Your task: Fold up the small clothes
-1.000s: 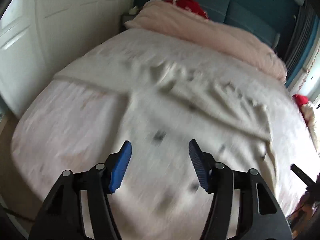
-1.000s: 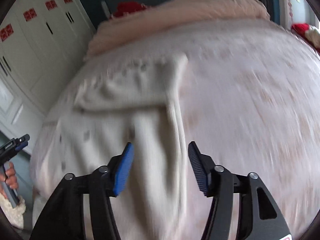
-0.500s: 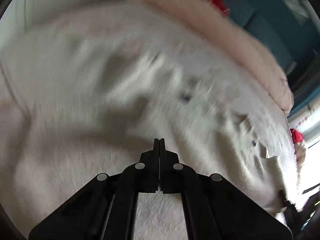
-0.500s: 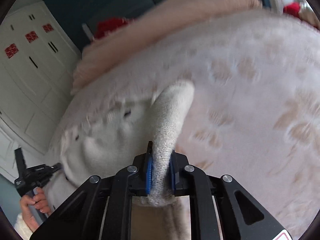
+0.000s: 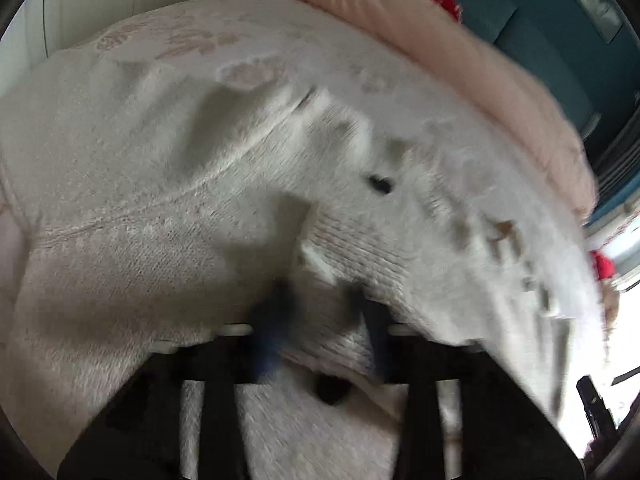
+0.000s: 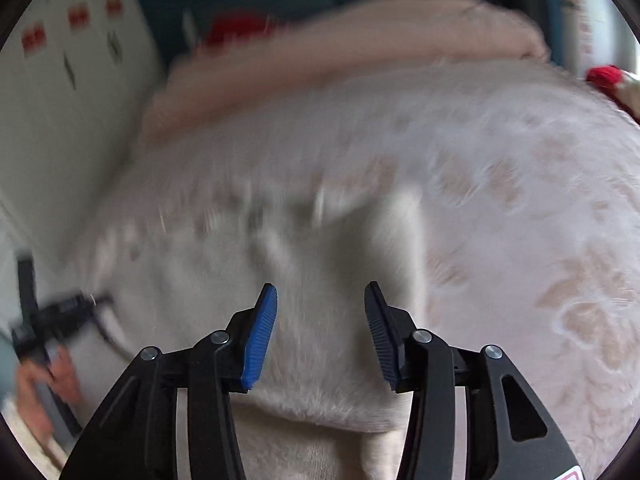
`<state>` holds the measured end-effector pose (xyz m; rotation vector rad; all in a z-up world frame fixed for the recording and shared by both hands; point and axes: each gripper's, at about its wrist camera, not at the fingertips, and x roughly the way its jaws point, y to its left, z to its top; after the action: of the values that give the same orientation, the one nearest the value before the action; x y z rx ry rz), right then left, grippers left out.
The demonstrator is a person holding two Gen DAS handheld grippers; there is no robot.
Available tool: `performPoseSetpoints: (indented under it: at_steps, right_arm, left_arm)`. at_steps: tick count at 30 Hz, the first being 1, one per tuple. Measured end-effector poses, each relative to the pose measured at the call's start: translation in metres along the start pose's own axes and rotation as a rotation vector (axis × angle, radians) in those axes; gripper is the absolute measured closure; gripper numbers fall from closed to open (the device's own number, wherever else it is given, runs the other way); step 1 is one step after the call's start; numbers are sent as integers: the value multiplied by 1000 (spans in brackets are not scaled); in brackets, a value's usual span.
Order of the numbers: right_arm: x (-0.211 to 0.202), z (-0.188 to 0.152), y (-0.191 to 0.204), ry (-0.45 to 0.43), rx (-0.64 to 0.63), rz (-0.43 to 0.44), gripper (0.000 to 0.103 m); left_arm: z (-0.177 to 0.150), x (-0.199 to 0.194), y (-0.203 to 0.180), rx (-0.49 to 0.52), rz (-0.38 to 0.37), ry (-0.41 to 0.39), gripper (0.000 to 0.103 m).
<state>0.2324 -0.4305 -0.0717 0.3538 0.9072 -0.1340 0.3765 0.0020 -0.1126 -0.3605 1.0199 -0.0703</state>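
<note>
A cream knitted sweater (image 5: 208, 216) lies spread on the bed (image 6: 540, 208), which has a pale cover with a faint flower pattern. A bed is a broad soft surface, so the garment can be laid flat there for folding. In the right wrist view a sleeve or side part (image 6: 384, 248) seems folded over the body of the sweater, but blur makes this uncertain.

The right tool (image 6: 320, 320) hovers above the sweater with its blue pads wide apart and nothing between them; I judge that it is free to choose a next place to grasp.

The left tool (image 5: 320, 320) is low, close against the knit. Its fingers are much blurred, with fabric between them, and I cannot tell if they are clamped on the fabric or not.

A pink duvet (image 5: 500, 68) is bunched at the head of the bed, away from the working area. The wardrobe (image 6: 60, 80) has red stickers, but no writing can be read.
</note>
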Motion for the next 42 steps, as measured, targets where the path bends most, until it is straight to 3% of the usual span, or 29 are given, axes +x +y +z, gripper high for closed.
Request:
performPoseSetpoints:
  at_steps: [2,3,5,7,8,10,13,17,19,23,25,26,27,28,30,33,35,37,40,42]
  right_arm:
    - [27,-14,2,96,-25,-58,60]
    - [19,-18,6,44,-47,-74,61]
    - [0,-23,18,25,-56,-78,59]
    - [-22,-33,26,3,-23,-10,54]
    - [-30,-42,37,2,-30,28,53]
    - [-43,-68,64,2,-76,75,49]
    - [-53,-108,86,39,-103,162,47]
    - [-59,-140,109,78,-91,183,47]
    - [-63,-150,120,93,-88,181,47]
    - [-64,-161,134,133,-87,157,44]
    - [-68,-166,139,149,-96,141,43]
    - [-71,-168,141,154,-105,137,43]
    - [-75,-170,144,154,-119,125,43]
    - [-78,-172,146,153,-128,116,43]
    - [-80,-173,147,154,-130,114,43]
    - [-85,-170,147,140,-121,122,43]
    - [-87,-168,147,129,-118,131,43]
    - [-90,-167,147,118,-113,142,43]
    - [-97,-168,141,104,-83,159,43]
    - [-104,-169,132,86,-62,159,42]
  left_arm:
    - [-1,-7,1,17,22,-20,87]
    - [-1,-11,5,16,30,-25,90]
    - [0,-28,21,-17,42,-67,91]
    - [4,-53,42,-23,13,-131,88]
    - [6,-68,56,-25,14,-167,83]
    - [14,-89,90,-62,56,-217,47]
    - [39,-112,158,-177,165,-296,42]
    - [80,-114,246,-330,267,-301,39]
    - [99,-105,286,-420,281,-284,38]
    - [121,-76,335,-571,254,-225,39]
    - [131,-73,342,-555,267,-248,41]
    - [140,-67,339,-513,278,-233,57]
    - [146,-65,336,-486,269,-213,89]
    - [151,-61,335,-475,263,-191,95]
    - [157,-70,328,-481,262,-226,97]
    - [168,-113,277,-314,250,-350,97]
    - [170,-140,221,-173,210,-428,97]
    - [160,-168,143,-20,105,-486,97]
    - [122,-181,31,209,-49,-458,94]
    - [78,-165,-31,322,-150,-351,91]
